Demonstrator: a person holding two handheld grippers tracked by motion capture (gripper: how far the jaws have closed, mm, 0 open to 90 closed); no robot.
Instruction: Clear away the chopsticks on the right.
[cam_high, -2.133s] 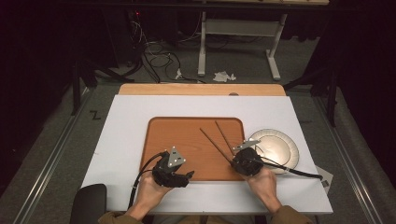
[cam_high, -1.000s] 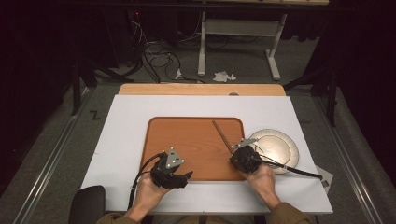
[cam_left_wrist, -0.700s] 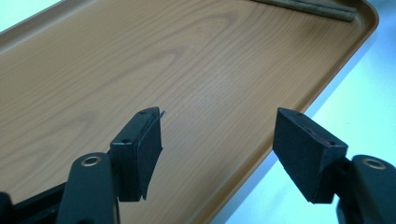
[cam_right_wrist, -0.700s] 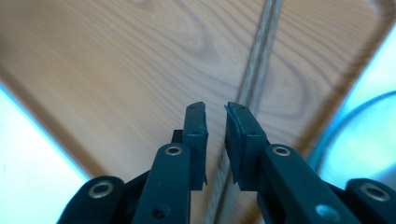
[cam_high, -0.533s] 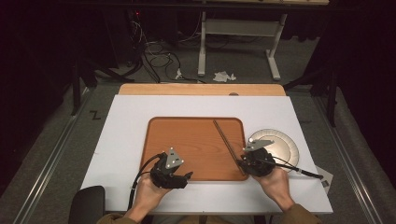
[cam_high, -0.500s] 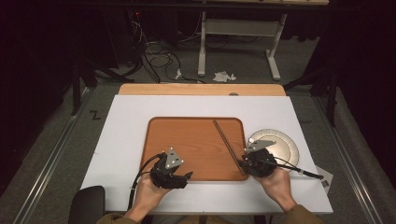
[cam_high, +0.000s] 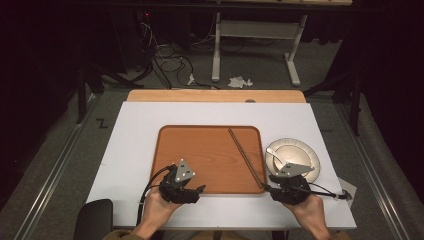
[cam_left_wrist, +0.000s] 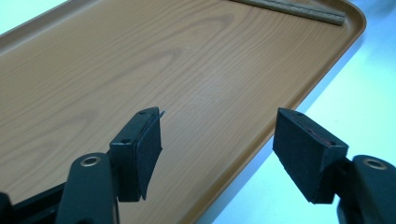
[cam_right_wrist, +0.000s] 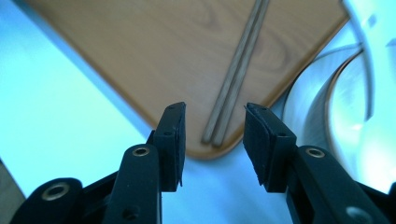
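Observation:
A pair of brown chopsticks (cam_high: 246, 157) lies side by side along the right part of the wooden tray (cam_high: 200, 150), their near ends at its front right corner. My right gripper (cam_high: 270, 189) hovers just short of those ends over the white table. Its jaws have just been opening, and there is nothing between them. In the right gripper view the chopsticks (cam_right_wrist: 238, 70) lie on the tray (cam_right_wrist: 140, 37) beyond my right gripper (cam_right_wrist: 215, 109). My left gripper (cam_high: 200, 189) is open over the tray's front edge. The left gripper view has my left gripper (cam_left_wrist: 219, 116) empty above the tray (cam_left_wrist: 140, 56), chopsticks (cam_left_wrist: 299, 9) far off.
A round pale plate (cam_high: 305, 152) with a white spoon (cam_high: 276, 156) on it stands right of the tray; its rim (cam_right_wrist: 303, 93) is close to my right jaw. The white table top (cam_high: 135, 135) ends near both hands. Cables trail from each gripper.
The right gripper set the chopsticks down on the tray's right side, let go of them, and drew back toward the table's near right. Its jaws widened. The left gripper stayed put.

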